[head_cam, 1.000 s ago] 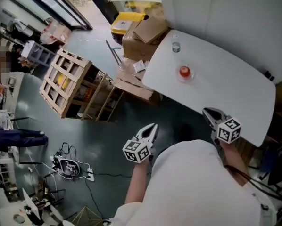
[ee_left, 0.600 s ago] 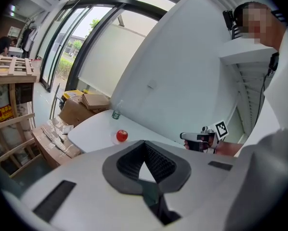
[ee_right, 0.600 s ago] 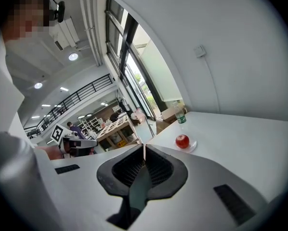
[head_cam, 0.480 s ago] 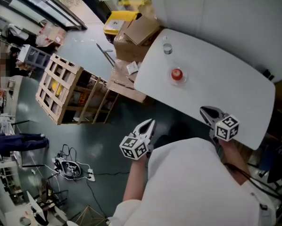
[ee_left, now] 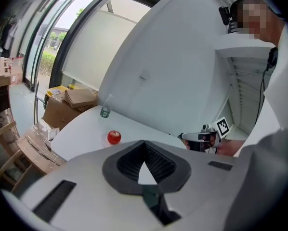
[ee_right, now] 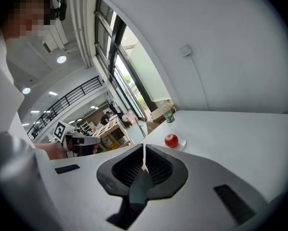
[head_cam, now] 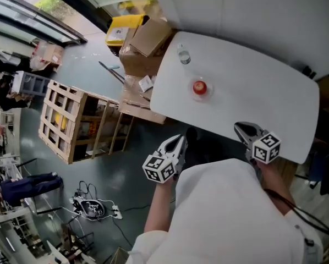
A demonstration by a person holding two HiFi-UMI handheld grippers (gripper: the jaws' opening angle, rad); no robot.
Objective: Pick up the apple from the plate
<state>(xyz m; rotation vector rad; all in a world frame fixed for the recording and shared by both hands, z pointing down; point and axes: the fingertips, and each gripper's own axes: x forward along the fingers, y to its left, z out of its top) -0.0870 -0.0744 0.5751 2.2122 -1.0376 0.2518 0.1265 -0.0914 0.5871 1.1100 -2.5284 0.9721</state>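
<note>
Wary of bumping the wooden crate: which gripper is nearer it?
Left. The left gripper is over the floor between crate and table; the right gripper is farther, over the table.

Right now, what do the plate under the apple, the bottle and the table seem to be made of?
Plate: probably clear glass or plastic; the tabletop shows through it.
Bottle: likely thin clear plastic, see-through with a green label.
Table: smooth white top, perhaps laminate or painted board; it shows only a soft sheen.

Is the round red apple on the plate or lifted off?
On the plate: round red apple rests on the small clear plate.
</note>
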